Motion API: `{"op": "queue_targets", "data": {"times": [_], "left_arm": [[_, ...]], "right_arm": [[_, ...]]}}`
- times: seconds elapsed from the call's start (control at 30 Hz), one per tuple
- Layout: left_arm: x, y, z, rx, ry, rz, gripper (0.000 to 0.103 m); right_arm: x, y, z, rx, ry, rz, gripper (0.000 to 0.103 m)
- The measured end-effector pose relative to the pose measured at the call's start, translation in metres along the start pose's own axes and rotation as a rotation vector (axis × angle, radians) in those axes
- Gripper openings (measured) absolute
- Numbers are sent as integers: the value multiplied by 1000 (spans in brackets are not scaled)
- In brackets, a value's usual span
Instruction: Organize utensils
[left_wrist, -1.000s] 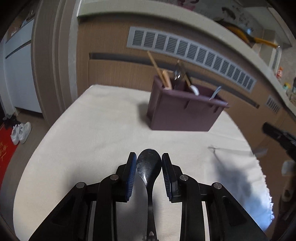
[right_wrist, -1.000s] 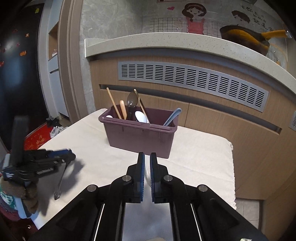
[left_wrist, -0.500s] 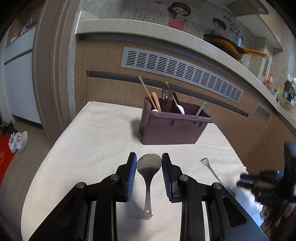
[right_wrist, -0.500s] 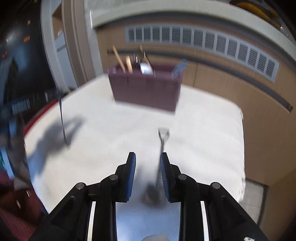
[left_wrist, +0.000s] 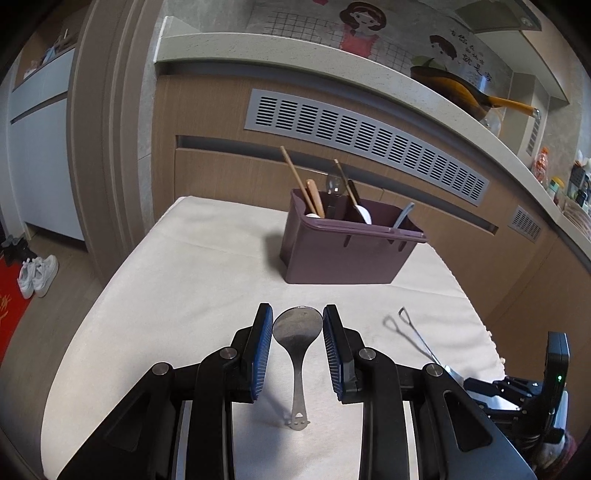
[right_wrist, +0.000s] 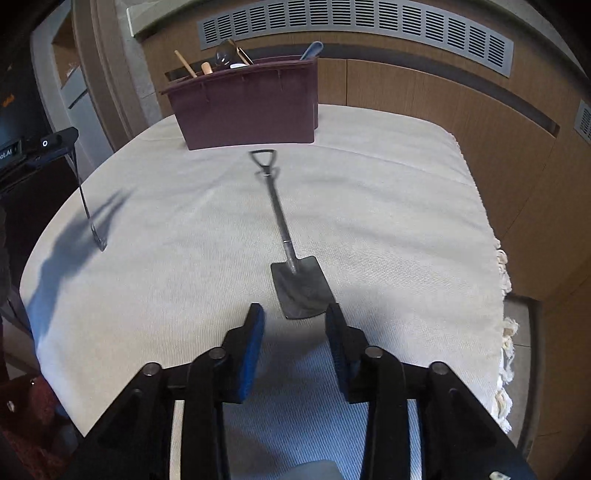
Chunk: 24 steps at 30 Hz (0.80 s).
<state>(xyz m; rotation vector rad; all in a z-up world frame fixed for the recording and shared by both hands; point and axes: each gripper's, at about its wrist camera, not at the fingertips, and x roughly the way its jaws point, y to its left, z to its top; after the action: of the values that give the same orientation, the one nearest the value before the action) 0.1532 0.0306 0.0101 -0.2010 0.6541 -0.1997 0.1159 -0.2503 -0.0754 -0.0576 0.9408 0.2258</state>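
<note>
Left gripper (left_wrist: 297, 325) and right gripper (right_wrist: 295, 321) showing black linkage arms, silver round pivot screws, ribbed blue pads (left_wrist: 261, 350); green indicator light glowing on right unit.

Table, cream cloth (right_wrist: 388, 206): purple utensil caddy (right_wrist: 251, 107) at far edge; shovel-shaped spoon (right_wrist: 291, 254) lying flat, handle toward caddy
</note>
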Motion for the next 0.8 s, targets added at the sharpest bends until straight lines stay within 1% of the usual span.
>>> {"op": "queue_targets", "data": {"times": [0.03, 0.07, 0.1, 0.13, 0.17, 0.23, 0.27, 0.3, 0.33, 0.37, 0.43, 0.5, 0.53, 0.57, 0.63, 0.67, 0.73, 0.77, 0.8], "left_arm": [[1, 1, 0, -5, 2, 1, 29], [1, 1, 0, -9, 4, 2, 29], [1, 2, 0, -13, 5, 2, 29], [2, 3, 0, -15, 5, 2, 29], [1, 3, 0, -17, 6, 1, 29], [1, 4, -1, -21, 9, 0, 29], [2, 5, -1, -24, 12, -2, 29], [2, 6, -1, -28, 18, -6, 29], [3, 6, -2, -30, 23, -8, 29], [4, 6, -2, -30, 27, -9, 29], [5, 7, -3, -27, 34, -8, 29], [6, 7, -3, -24, 41, -8, 29], [6, 7, -3, -25, 42, -9, 29], [6, 7, -3, -26, 41, -12, 29], [6, 8, -3, -26, 38, -13, 29], [6, 9, -3, -28, 39, -9, 29], [7, 12, -4, -41, 43, 1, 29], [9, 14, -4, -46, 47, 8, 29], [10, 16, -5, -55, 53, 20, 29]], "right_arm": [[2, 1, 1, -4, 2, 4, 45], [4, 2, 3, -13, 7, 16, 54], [7, 5, 6, -25, 17, 37, 69], [10, 8, 8, -52, 37, 76, 76], [13, 10, 8, -72, 52, 89, 86], [15, 17, 9, -112, 83, 84, 88], [16, 18, 9, -117, 94, 88, 91], [16, 18, 10, -112, 105, 104, 95], [17, 18, 10, -112, 109, 115, 96], [17, 19, 11, -123, 110, 116, 96], [16, 15, 12, -130, 98, 114, 89], [14, 6, 14, -124, 73, 71, 64], [15, 1, 15, -136, 58, 13, 62], [16, -3, 14, -153, 45, -15, 63], [18, -12, 16, -145, 38, 32, 66], [18, -13, 17, -141, 39, 35, 66], [20, -7, 17, -180, 33, 9, 65], [20, -4, 17, -189, 29, 13, 59], [18, -2, 17, -194, 28, 25, 40]]}}
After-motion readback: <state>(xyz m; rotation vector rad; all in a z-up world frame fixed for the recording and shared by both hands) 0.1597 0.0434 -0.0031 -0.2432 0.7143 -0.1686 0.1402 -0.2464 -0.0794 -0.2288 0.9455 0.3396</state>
